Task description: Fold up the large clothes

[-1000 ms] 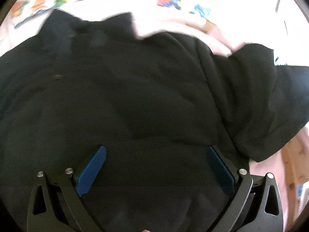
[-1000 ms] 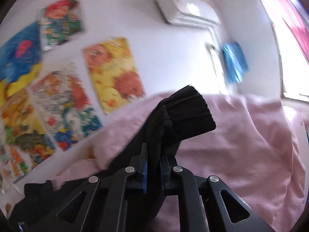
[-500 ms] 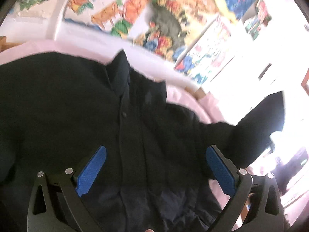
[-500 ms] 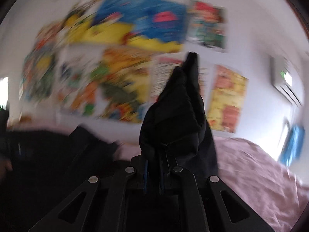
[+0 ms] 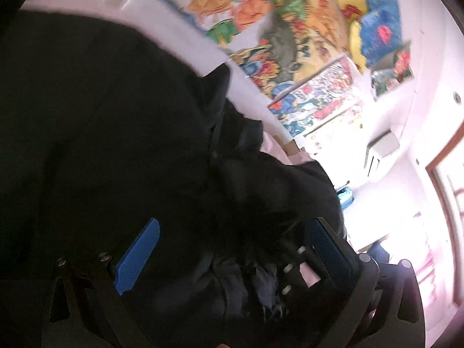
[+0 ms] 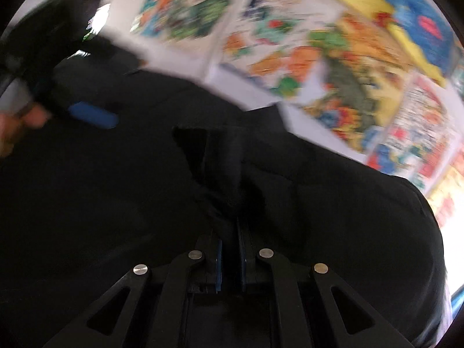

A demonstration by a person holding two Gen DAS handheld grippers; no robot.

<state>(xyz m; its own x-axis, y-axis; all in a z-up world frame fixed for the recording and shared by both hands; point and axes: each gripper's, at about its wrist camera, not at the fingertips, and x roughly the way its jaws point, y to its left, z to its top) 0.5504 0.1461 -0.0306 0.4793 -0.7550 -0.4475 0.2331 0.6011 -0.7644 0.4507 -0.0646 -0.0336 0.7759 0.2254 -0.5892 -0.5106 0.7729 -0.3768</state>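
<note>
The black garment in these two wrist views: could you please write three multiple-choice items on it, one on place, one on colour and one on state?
1. Where is the right gripper holding the black garment?
A. at a bunched fold between its pads
B. at a hanger
C. nowhere

2. What colour are the left gripper's pads?
A. red
B. blue
C. white

3. How do the left gripper's jaws stand?
A. shut on cloth
B. shut on nothing
C. wide apart

Answers: 1 A, dark cloth rises from between the closed pads; 2 B, both pads show blue; 3 C, a broad gap of garment lies between them.
</note>
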